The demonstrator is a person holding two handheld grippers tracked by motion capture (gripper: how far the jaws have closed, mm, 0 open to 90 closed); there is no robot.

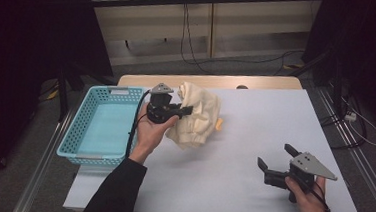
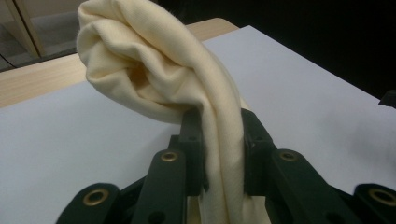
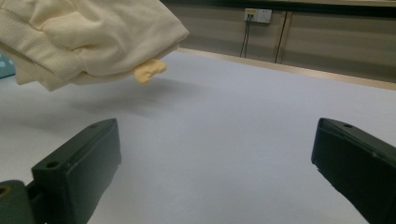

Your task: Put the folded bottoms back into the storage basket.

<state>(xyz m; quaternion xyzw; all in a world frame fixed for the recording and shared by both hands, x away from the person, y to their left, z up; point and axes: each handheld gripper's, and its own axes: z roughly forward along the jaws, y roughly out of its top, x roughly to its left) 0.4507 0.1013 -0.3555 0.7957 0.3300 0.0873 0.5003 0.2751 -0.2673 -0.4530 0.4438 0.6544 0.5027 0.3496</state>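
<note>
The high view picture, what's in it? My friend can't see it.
A person's left gripper pinches a cream cloth, lifting it over a white table beside an empty blue basket. The right gripper rests open near the table's right corner.

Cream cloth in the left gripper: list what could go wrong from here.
1. The left gripper pinches only a narrow fold of the cream cloth; the hanging bulk could pull it free.
2. The cloth hangs lifted beside the blue basket, not over it. Loose ends may catch the basket's rim or drape outside if it goes that way.
3. The right gripper is open and well apart from the cloth, so it likely couldn't catch a slip.
</note>
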